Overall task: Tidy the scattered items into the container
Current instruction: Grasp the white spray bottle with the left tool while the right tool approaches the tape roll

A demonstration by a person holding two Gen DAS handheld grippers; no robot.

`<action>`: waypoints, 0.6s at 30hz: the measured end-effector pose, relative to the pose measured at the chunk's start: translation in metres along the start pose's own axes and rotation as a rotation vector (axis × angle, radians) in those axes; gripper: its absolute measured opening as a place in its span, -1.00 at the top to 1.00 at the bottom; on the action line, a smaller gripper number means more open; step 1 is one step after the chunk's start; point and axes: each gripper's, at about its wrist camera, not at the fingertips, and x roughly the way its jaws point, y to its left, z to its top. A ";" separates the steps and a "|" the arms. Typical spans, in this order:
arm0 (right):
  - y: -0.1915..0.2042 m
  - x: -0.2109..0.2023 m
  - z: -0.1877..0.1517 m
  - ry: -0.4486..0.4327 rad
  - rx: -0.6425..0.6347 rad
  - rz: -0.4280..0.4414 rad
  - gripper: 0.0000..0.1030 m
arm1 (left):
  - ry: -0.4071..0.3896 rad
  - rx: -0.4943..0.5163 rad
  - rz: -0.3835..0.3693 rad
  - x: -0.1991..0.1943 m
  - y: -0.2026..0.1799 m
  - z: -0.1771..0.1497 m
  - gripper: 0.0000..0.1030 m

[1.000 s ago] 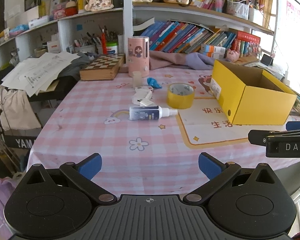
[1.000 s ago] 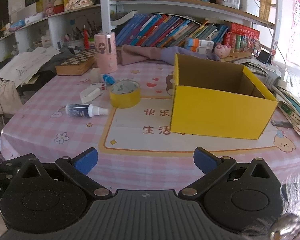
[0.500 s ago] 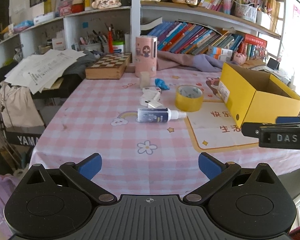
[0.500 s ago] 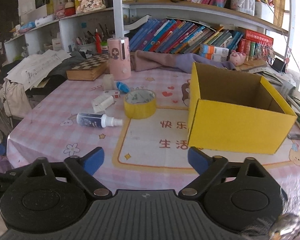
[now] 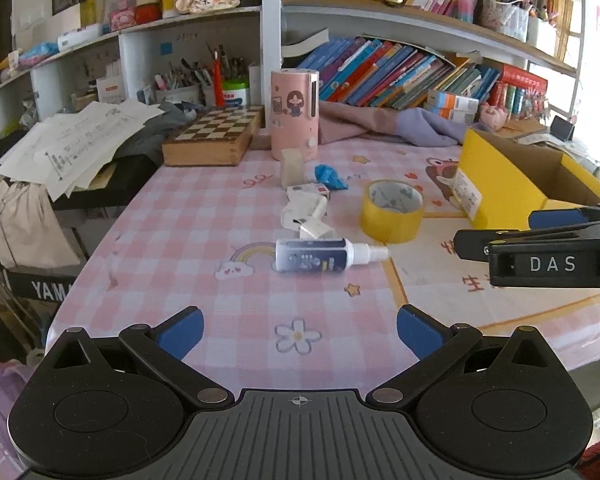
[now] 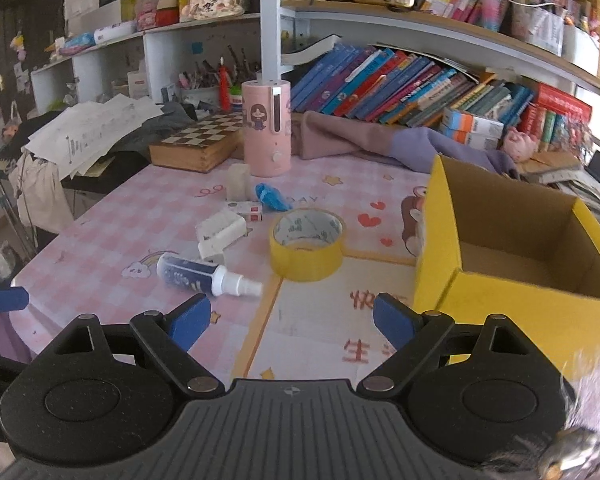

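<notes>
A small spray bottle [image 5: 324, 256] [image 6: 204, 274] lies on its side on the pink checked tablecloth. Behind it lie white packets [image 5: 306, 210] [image 6: 220, 234], a small box [image 6: 246, 210], a blue wrapper [image 5: 328, 176] [image 6: 272, 196], a pale block [image 5: 292, 168] [image 6: 238, 180] and a yellow tape roll [image 5: 392, 210] [image 6: 306, 244]. The open yellow box [image 5: 500, 184] [image 6: 516, 260] stands at the right and looks empty. My left gripper [image 5: 298, 330] is open and empty, short of the bottle. My right gripper [image 6: 290, 320] is open and empty, near the bottle and tape.
A pink cylindrical container [image 5: 294, 114] [image 6: 266, 128], a wooden chessboard box [image 5: 216, 136] [image 6: 198, 142] and purple cloth [image 6: 380, 146] lie at the table's back. Bookshelves rise behind. Papers [image 5: 76, 140] lie on a side surface at the left. The right gripper's side shows in the left wrist view [image 5: 548, 252].
Both grippers have moved forward toward the items on the table. The bottle, tape and box look larger and closer. Both stay open.
</notes>
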 end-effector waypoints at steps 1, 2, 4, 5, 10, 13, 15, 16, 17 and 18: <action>-0.001 0.005 0.003 0.003 -0.002 0.006 -0.73 | -0.002 0.002 -0.002 0.003 -0.001 0.002 -1.00; -0.002 0.010 0.006 0.006 -0.001 0.014 -0.73 | -0.004 0.003 -0.005 0.007 -0.001 0.004 -1.00; -0.005 0.020 0.012 0.010 -0.001 0.029 -0.73 | -0.001 0.000 -0.017 0.015 -0.002 0.010 -1.00; -0.007 0.024 0.015 0.011 -0.001 0.033 -0.73 | 0.003 -0.002 -0.019 0.018 -0.003 0.012 -1.00; -0.011 0.048 0.029 0.027 -0.011 0.047 -0.75 | 0.042 -0.011 -0.015 0.039 -0.006 0.021 -1.00; -0.014 0.065 0.033 0.054 -0.020 0.046 -0.79 | 0.065 -0.010 -0.007 0.052 -0.007 0.025 -1.00; -0.015 0.076 0.036 0.078 -0.028 0.034 -0.84 | 0.075 -0.006 0.001 0.059 -0.008 0.027 -1.00; -0.015 0.081 0.037 0.087 -0.032 0.033 -0.84 | 0.079 -0.001 0.006 0.063 -0.008 0.029 -1.00; -0.016 0.087 0.037 0.095 -0.034 0.034 -0.85 | 0.083 0.007 0.009 0.068 -0.008 0.031 -1.00; -0.017 0.092 0.038 0.103 -0.034 0.034 -0.86 | 0.087 0.019 0.012 0.072 -0.008 0.032 -1.00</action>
